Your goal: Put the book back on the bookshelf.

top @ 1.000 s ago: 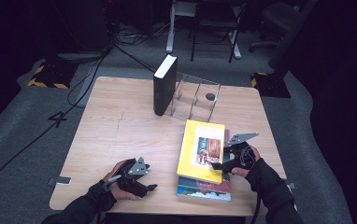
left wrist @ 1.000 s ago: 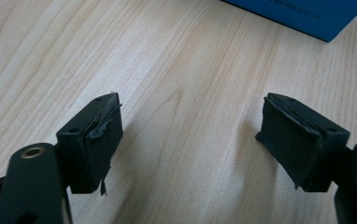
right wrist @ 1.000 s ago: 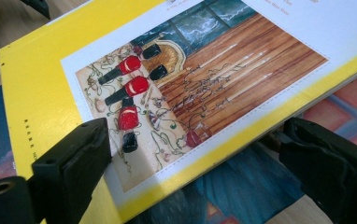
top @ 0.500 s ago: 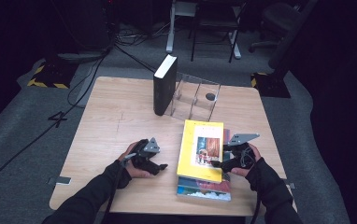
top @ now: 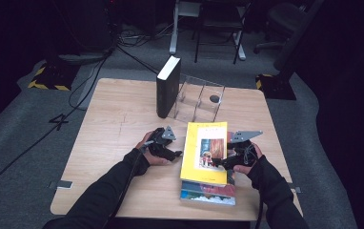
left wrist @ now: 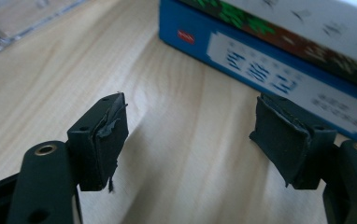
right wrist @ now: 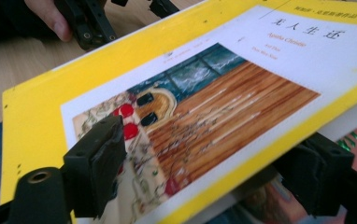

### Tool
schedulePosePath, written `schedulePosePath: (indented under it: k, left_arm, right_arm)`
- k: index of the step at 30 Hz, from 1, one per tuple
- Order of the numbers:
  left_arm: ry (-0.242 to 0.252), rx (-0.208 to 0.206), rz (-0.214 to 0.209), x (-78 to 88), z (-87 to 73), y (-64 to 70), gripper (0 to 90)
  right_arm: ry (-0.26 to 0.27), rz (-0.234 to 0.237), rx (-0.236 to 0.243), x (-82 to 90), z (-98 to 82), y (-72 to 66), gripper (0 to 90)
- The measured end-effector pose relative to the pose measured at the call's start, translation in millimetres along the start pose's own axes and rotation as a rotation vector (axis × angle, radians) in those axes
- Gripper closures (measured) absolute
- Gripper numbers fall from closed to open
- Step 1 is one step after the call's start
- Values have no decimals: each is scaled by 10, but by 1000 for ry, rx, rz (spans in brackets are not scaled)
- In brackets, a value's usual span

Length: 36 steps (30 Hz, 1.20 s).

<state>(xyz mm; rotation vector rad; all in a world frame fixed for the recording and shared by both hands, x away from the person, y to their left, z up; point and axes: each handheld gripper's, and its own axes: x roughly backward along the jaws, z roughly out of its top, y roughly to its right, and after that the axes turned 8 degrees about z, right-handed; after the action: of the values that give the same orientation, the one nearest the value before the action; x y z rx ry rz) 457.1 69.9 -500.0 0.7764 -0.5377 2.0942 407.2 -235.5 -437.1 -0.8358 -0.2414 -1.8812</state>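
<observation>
Right gripper [top: 225, 161] of mine pinches one yellow paperback book [top: 206, 150] atop two stacked books [top: 207, 192], long axis pointing away from me; my left gripper [top: 174, 153] sits spread just beside, jaws lately closing, holding nothing.

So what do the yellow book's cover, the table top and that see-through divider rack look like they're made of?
Yellow book: likely coated paper or card, with a faint sheen over the printed picture. Table: pale wood or wood-look laminate, matte, with visible grain lines. Divider rack: probably clear acrylic, since the table shows through its panels.
</observation>
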Motion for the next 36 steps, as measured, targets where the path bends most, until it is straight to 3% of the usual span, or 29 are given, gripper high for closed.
schedulePosePath:
  k: [5, 8, 14, 24, 28, 31, 33, 36]
  left_arm:
    - [36, 21, 3, -13, 118, -64, 297]
    - [45, 17, 4, 1, 190, -82, 317]
    - [57, 16, 2, 24, 210, -110, 370]
    - [176, 67, -50, 256, 263, -216, 522]
    - [197, 64, -52, 329, 343, -269, 532]
    - [248, 88, -73, 430, 411, -315, 546]
    - [275, 79, -79, 509, 459, -326, 556]
    - [309, 64, -105, 604, 532, -321, 646]
  right_arm:
    - [25, 10, -14, -84, 73, 80, 307]
    - [60, 27, -7, -108, 96, 90, 540]
    - [116, 37, 15, -80, 77, 64, 702]
    - [240, 32, 121, 21, 158, -151, 776]
    - [264, 12, 166, 68, 199, -241, 781]
    - [301, -2, 186, 125, 219, -279, 787]
    - [332, -10, 196, 171, 240, -304, 787]
    - [341, -18, 230, 223, 280, -340, 773]
